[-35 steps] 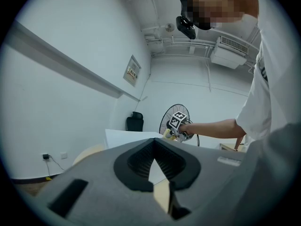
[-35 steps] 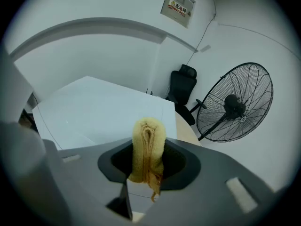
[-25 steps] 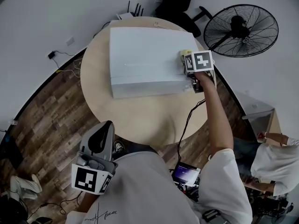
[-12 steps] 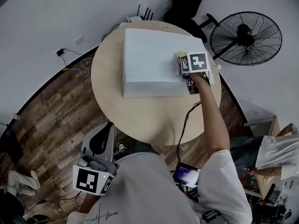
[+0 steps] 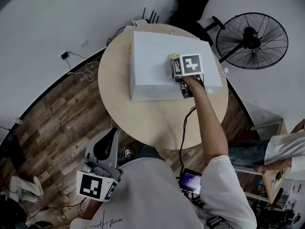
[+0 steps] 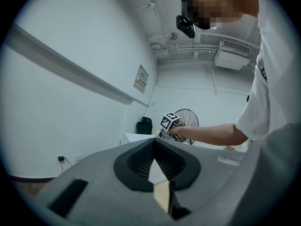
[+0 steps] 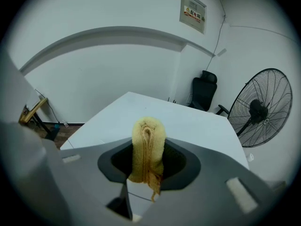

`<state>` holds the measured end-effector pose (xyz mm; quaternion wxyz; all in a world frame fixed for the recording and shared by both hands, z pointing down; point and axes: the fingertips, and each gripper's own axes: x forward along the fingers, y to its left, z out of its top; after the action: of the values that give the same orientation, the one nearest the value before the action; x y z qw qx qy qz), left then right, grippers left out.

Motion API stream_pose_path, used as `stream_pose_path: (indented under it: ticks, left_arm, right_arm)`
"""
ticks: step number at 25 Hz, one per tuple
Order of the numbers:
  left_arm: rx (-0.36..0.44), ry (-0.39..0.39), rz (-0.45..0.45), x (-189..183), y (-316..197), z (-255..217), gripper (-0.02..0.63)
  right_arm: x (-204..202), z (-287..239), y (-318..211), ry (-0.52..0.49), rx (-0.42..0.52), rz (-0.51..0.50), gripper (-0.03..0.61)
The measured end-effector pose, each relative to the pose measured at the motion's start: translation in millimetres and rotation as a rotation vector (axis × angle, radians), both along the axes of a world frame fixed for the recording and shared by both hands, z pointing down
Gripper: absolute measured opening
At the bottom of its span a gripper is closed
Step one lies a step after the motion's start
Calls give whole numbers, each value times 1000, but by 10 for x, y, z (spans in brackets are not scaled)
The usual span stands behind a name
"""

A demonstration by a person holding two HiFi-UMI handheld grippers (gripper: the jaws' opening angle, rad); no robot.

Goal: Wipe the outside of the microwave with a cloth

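Atop the microwave (image 5: 152, 61), the right gripper (image 5: 177, 69) pinches the cloth (image 7: 148, 147).

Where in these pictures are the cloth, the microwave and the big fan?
cloth (image 7: 148, 145), right gripper view, on its folded yellow middle.
microwave (image 5: 152, 56), head view, on its bare white top.
fan (image 5: 251, 35), head view, on its dark hub.

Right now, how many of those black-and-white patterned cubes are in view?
2: one cube above the microwave, the other low beside the person's shirt. None seems hidden.

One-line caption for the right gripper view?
Right gripper clamps a folded yellow cloth over the white microwave top, floor fan at right.
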<state>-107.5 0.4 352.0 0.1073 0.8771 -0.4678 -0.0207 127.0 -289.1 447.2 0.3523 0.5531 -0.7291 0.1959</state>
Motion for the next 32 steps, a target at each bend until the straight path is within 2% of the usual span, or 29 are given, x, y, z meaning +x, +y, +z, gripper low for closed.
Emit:
stream_pose_path:
  ticks: [7,17,21,25,28,32]
  left_arm:
    - [7,1,12,-25,-3,-21,-5]
    - [10,3,-9,-65,33,-33,-5]
    - [16,-1,-14,-44,67,-63,-5]
    - [17,-4,-28,-59,88,-72,-5]
    - [9,-6,-37,-70,111,-56,-5]
    - [8,-5,-18,21,103,-53,-5]
  right_arm:
    - [-521,-25,30,-71,5,-40,135]
    - [-1239,-33,169,-125,-8,-162,135]
    - [-1638,-80,342,-276,-57,-246,135]
    - [-1943,-310,494,-448,-64,-318,133]
    - [-1956,-515,550,-471,-27,-350,135]
    - [-1600,-691,609,-454,16,-341,135]
